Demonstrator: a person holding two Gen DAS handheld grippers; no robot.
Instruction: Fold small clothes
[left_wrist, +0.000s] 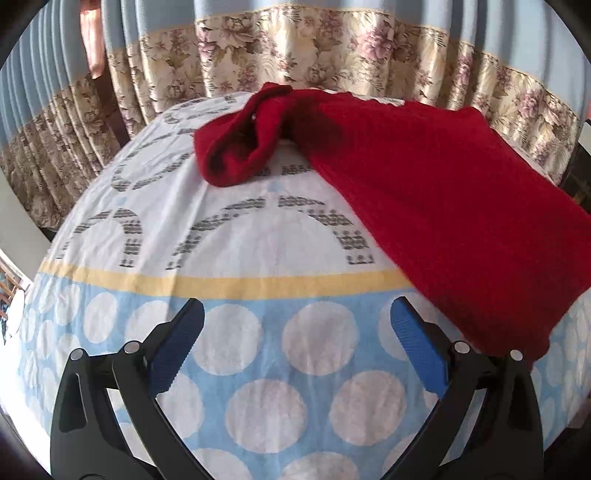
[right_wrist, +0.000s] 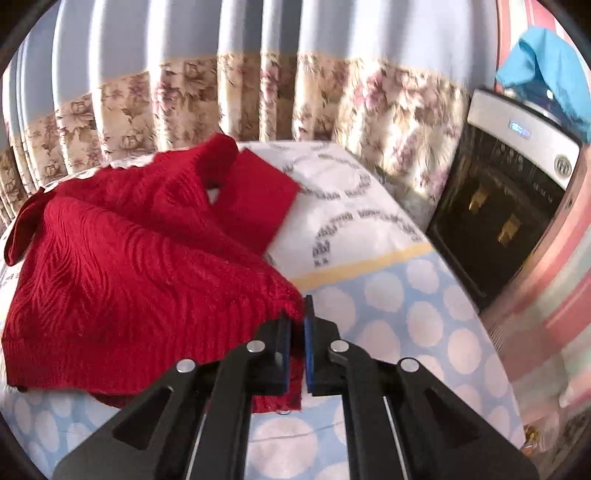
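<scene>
Behind the bed (left_wrist: 236, 369), flowered curtains (left_wrist: 332, 48) are seen. A corner of the red sweater (right_wrist: 129, 266) is pinched by the closed right hand-held gripper (right_wrist: 297, 332), probably so that it can be folded over. The left hand-held gripper (left_wrist: 297, 347) is kept open and empty, clear of the cloth.

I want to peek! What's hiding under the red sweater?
Under the red sweater lies the dotted bedsheet, blue with white circles. Anything else beneath it stays covered.
</scene>
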